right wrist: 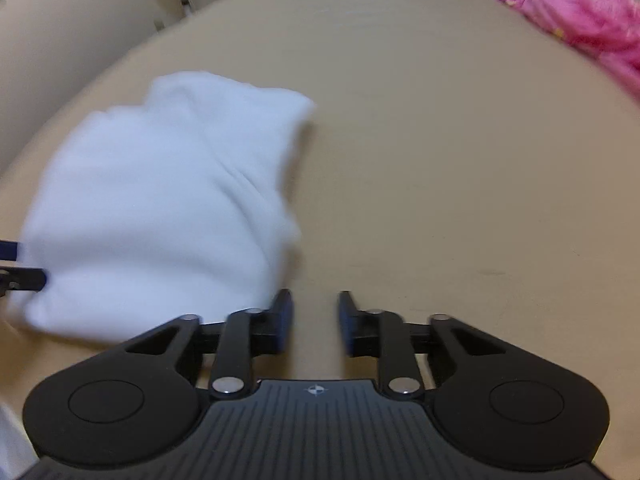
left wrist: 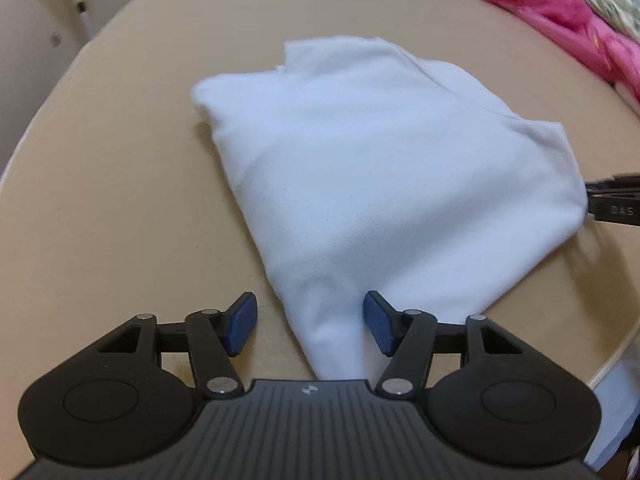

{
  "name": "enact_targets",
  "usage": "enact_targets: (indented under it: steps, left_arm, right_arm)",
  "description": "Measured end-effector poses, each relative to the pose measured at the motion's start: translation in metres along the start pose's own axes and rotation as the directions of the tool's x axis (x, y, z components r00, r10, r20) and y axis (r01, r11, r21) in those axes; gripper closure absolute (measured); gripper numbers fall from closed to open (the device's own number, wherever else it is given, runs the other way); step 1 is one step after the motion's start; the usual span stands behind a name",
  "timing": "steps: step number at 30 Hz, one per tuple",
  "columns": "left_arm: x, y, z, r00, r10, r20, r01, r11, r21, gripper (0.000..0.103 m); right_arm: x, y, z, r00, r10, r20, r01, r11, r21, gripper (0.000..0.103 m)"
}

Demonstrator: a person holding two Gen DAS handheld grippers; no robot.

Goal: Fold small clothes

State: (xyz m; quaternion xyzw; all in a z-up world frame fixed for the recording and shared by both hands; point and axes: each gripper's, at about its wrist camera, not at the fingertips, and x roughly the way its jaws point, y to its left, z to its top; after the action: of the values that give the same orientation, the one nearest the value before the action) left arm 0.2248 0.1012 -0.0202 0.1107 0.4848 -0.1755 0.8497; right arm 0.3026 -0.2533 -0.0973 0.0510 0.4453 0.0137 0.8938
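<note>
A folded white garment (left wrist: pixel 372 168) lies on the tan table (left wrist: pixel 120 200). My left gripper (left wrist: pixel 310 322) is open, and the garment's near corner lies between its blue pads (left wrist: pixel 240 322) without being pinched. In the right wrist view the same garment (right wrist: pixel 160 208) lies to the left, blurred. My right gripper (right wrist: pixel 314 322) is open and empty over bare table, just right of the garment's near edge. The right gripper's black tip also shows in the left wrist view (left wrist: pixel 612 206) at the garment's right edge.
A pink fabric pile (left wrist: pixel 560 12) lies along the table's far right; it also shows in the right wrist view (right wrist: pixel 588 20). The table's rounded edge (left wrist: pixel 616 356) runs close at the near right. A cream wall (right wrist: pixel 80 20) stands behind on the left.
</note>
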Motion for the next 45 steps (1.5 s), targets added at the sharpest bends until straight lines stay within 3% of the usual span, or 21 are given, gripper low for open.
enact_targets:
  steps: [2, 4, 5, 7, 10, 14, 17, 20, 24, 26, 28, 31, 45]
  left_arm:
    - [-0.03, -0.005, 0.0, 0.996, 0.022, 0.081, -0.022, 1.0, 0.004, 0.029]
    - [-0.063, -0.012, -0.007, 0.979, 0.075, 0.191, -0.075, 0.997, -0.009, 0.018]
    - [-0.077, -0.014, -0.011, 0.968, 0.098, 0.23, -0.097, 0.995, -0.015, 0.018]
    - [-0.101, -0.023, -0.021, 0.951, 0.123, 0.284, -0.121, 0.992, -0.022, 0.015]
    - [-0.136, -0.045, -0.043, 0.924, 0.164, 0.345, -0.164, 0.986, -0.03, 0.0]
    - [-0.173, -0.078, -0.069, 0.901, 0.189, 0.391, -0.19, 0.981, -0.036, 0.0]
    - [-0.181, -0.099, -0.087, 0.899, 0.205, 0.388, -0.181, 0.979, -0.098, 0.0]
    - [-0.181, -0.108, -0.107, 0.894, 0.232, 0.383, -0.173, 0.968, -0.183, 0.0]
    - [-0.167, -0.11, -0.115, 0.919, 0.245, 0.31, -0.162, 0.95, -0.268, 0.0]
    - [-0.162, -0.109, -0.112, 0.915, 0.274, 0.296, -0.184, 0.937, -0.298, 0.0]
    - [-0.156, -0.108, -0.106, 0.907, 0.302, 0.293, -0.211, 0.93, -0.302, 0.0]
    - [-0.146, -0.107, -0.102, 0.914, 0.3, 0.273, -0.211, 0.927, -0.311, 0.0]
    - [-0.135, -0.106, -0.096, 0.909, 0.304, 0.286, -0.209, 0.925, -0.317, 0.0]
  right_arm:
    - [-0.025, -0.009, 0.007, 0.998, 0.031, 0.047, -0.034, 0.997, 0.067, 0.077]
    - [-0.057, -0.009, 0.011, 0.993, 0.043, 0.114, -0.046, 0.999, 0.023, 0.077]
    - [-0.075, -0.006, 0.011, 0.988, 0.043, 0.151, -0.04, 0.999, -0.019, 0.074]
    - [-0.111, -0.002, 0.007, 0.975, 0.061, 0.212, -0.043, 0.995, -0.085, 0.05]
    - [-0.167, -0.006, -0.015, 0.959, 0.099, 0.267, -0.056, 0.985, -0.162, 0.032]
    - [-0.201, 0.001, -0.032, 0.935, 0.166, 0.313, -0.115, 0.978, -0.175, 0.029]
    - [-0.209, 0.002, -0.055, 0.918, 0.182, 0.353, -0.154, 0.982, -0.108, 0.028]
    - [-0.204, 0.004, -0.077, 0.938, 0.142, 0.317, -0.131, 0.99, -0.056, 0.028]
    - [-0.189, 0.019, -0.081, 0.941, 0.098, 0.325, -0.071, 0.993, -0.093, 0.028]
    - [-0.182, 0.019, -0.083, 0.948, 0.089, 0.305, -0.072, 0.995, -0.067, 0.028]
    - [-0.173, 0.022, -0.083, 0.955, 0.073, 0.287, -0.06, 0.997, -0.055, 0.028]
    - [-0.165, 0.028, -0.08, 0.956, 0.078, 0.283, -0.057, 0.995, -0.081, 0.027]
    - [-0.156, 0.041, -0.081, 0.962, 0.061, 0.265, -0.028, 0.992, -0.124, 0.017]
